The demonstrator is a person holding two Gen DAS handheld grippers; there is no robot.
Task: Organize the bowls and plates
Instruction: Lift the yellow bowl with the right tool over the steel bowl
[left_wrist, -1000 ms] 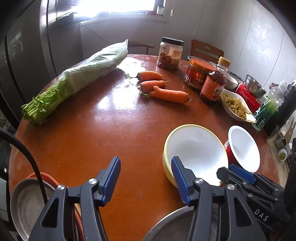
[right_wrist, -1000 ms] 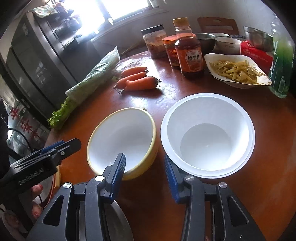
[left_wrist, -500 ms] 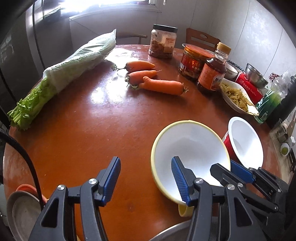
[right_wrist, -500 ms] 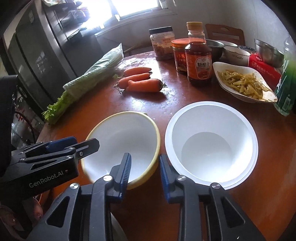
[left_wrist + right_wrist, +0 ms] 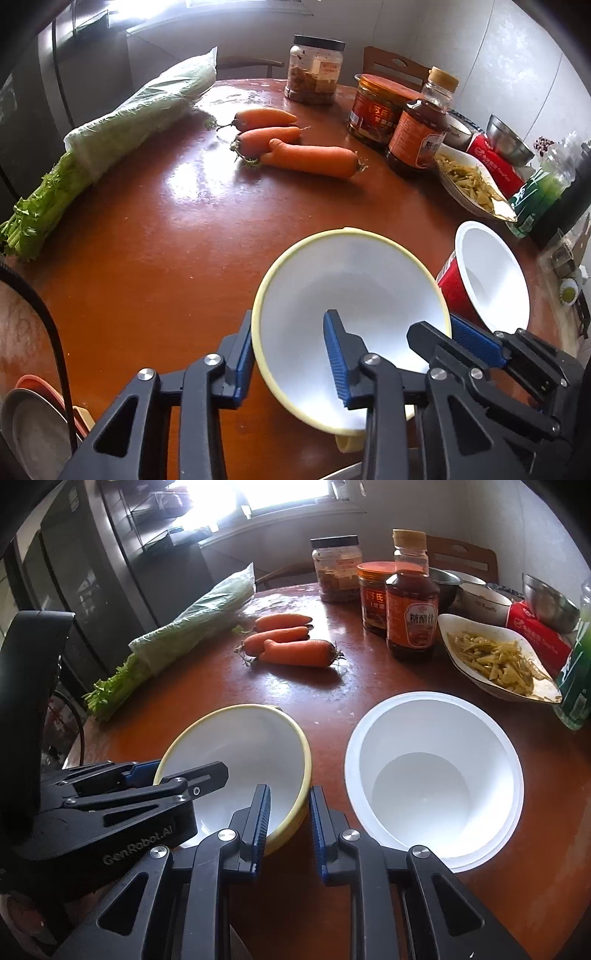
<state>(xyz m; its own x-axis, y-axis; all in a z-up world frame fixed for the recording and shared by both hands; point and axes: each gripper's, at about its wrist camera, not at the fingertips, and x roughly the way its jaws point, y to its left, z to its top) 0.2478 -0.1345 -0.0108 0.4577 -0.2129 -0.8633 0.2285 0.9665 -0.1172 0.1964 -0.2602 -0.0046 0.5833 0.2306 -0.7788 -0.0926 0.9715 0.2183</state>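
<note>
Both grippers have just been closing on the yellow bowl (image 5: 351,317): left gripper (image 5: 291,354) clamps its near-left rim, right gripper (image 5: 288,816) its right rim. Bowl looks light, stiff, smooth; rim is the best hold. Red bowl (image 5: 432,782) stands just right.

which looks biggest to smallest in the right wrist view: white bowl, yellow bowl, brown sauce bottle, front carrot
1. white bowl
2. yellow bowl, though both bowls are nearest the camera
3. brown sauce bottle
4. front carrot
</note>
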